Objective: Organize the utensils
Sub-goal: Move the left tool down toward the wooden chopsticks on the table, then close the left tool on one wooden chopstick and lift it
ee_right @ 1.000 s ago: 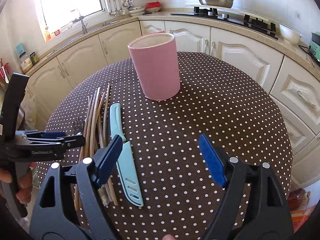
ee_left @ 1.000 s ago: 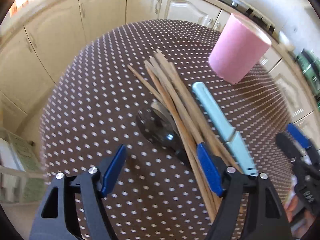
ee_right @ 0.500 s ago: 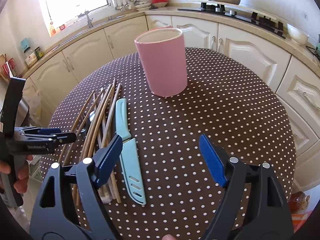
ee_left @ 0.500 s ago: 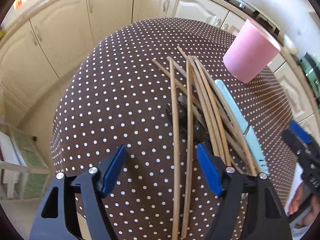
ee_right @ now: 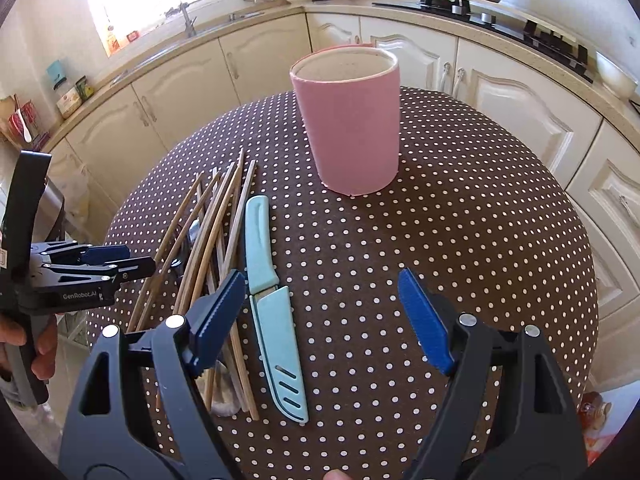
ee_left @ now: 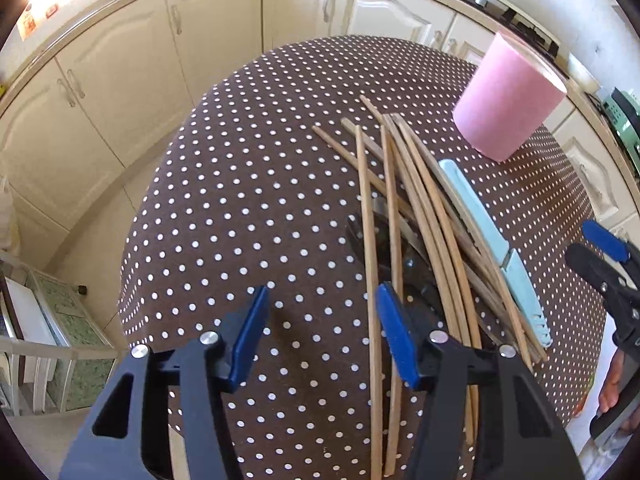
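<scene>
The chopsticks (ee_left: 416, 216) lie in a loose, crossing bundle on the dotted bench (ee_left: 248, 208), over a dark metal utensil (ee_left: 416, 268) of which only part shows. Just beside them, on the side toward the right tool, lies a pale blue knife (ee_right: 268, 292) in its sheath, handle toward the pink holder (ee_right: 348, 120). The holder stands upright farther back on the bench, apart from the pile, its mouth open.

The left tool (ee_left: 320, 340) hangs over the near ends of the chopsticks. Its jaws are closing, with one or two sticks running between them, but the pads do not press on anything. The right tool (ee_right: 320, 316) hovers above the bench with jaws spread wide and nothing in them; its left finger is over the chopsticks, beside the knife.
</scene>
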`<state>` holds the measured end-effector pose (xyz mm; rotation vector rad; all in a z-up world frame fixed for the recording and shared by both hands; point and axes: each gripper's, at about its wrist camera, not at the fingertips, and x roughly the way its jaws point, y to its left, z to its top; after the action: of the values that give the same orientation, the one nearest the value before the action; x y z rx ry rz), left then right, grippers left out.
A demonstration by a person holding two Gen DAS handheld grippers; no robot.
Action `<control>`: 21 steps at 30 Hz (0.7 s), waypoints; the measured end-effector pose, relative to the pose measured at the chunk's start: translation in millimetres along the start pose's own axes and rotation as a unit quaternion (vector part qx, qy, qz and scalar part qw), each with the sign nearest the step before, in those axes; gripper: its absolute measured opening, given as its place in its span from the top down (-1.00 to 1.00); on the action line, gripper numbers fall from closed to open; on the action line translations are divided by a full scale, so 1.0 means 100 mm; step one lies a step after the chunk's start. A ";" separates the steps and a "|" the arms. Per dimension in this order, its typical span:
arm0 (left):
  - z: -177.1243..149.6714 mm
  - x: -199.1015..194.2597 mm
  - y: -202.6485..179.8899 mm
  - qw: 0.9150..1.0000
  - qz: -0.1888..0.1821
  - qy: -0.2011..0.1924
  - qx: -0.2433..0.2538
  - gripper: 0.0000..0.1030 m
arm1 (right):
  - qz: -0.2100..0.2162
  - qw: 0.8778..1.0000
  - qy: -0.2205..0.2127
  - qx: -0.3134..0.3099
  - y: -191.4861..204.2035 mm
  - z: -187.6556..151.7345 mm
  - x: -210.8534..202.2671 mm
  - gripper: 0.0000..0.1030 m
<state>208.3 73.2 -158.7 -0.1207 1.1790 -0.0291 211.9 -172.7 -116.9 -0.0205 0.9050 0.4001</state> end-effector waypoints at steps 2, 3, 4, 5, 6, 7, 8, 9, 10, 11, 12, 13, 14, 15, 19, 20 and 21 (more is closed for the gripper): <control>0.00 0.05 -0.08 1.000 0.013 0.010 0.013 0.14 | 0.000 1.000 0.007 -0.005 0.03 0.04 0.03 -0.52; 0.01 0.06 -0.13 1.000 0.022 0.007 0.018 0.16 | 0.000 1.000 0.010 -0.008 0.04 0.06 0.05 -0.52; 0.02 0.07 -0.15 0.999 0.027 0.005 0.021 0.18 | 0.000 1.000 0.015 -0.012 0.06 0.08 0.08 -0.52; 0.03 0.06 -0.16 1.000 0.023 0.002 0.019 0.33 | 0.000 1.000 0.019 -0.015 0.06 0.09 0.10 -0.52; 0.03 0.06 -0.16 1.000 0.014 0.002 0.015 0.42 | 0.000 1.000 0.024 -0.017 0.07 0.11 0.12 -0.52; 0.03 0.06 -0.14 1.000 0.005 0.002 0.010 0.61 | 0.002 0.999 0.030 -0.020 0.09 0.13 0.14 -0.52; 0.03 0.05 -0.13 1.000 -0.004 0.002 0.005 0.80 | 0.002 0.999 0.034 -0.021 0.09 0.14 0.16 -0.52; 0.03 0.06 -0.11 1.000 -0.017 0.004 0.001 0.84 | 0.002 0.999 0.039 -0.024 0.11 0.15 0.17 -0.52; 0.02 0.06 -0.09 1.000 -0.027 0.003 -0.002 0.87 | 0.002 0.999 0.043 -0.030 0.14 0.17 0.19 -0.51; 0.00 0.06 -0.07 0.999 -0.036 0.001 -0.006 0.90 | 0.003 0.998 0.046 -0.036 0.18 0.18 0.20 -0.51; -0.02 0.05 -0.04 0.999 -0.046 -0.001 -0.010 0.90 | 0.003 0.998 0.050 -0.044 0.23 0.20 0.21 -0.51; -0.04 0.04 -0.01 0.998 -0.060 -0.005 -0.015 0.90 | 0.004 0.997 0.054 -0.050 0.27 0.22 0.23 -0.46; -0.05 0.03 0.00 0.997 -0.069 -0.009 -0.018 0.90 | 0.008 0.997 0.060 -0.057 0.32 0.24 0.26 -0.40; -0.06 0.00 0.01 0.997 -0.077 -0.014 -0.021 0.91 | 0.011 0.996 0.066 -0.060 0.36 0.25 0.28 -0.27; -0.13 -0.16 0.02 0.994 -0.096 -0.045 -0.025 0.90 | 0.033 0.992 0.104 -0.067 0.51 0.33 0.44 0.20; -0.14 -0.18 0.01 0.993 -0.099 -0.051 -0.026 0.90 | 0.037 0.991 0.112 -0.067 0.55 0.35 0.47 0.24; -0.14 -0.22 0.01 0.993 -0.100 -0.060 -0.026 0.90 | 0.038 0.990 0.119 -0.069 0.58 0.36 0.51 0.33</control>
<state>186.7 74.6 -144.3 -0.2822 1.0450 -0.1658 247.1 -95.9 -125.2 -0.1642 1.1149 0.5395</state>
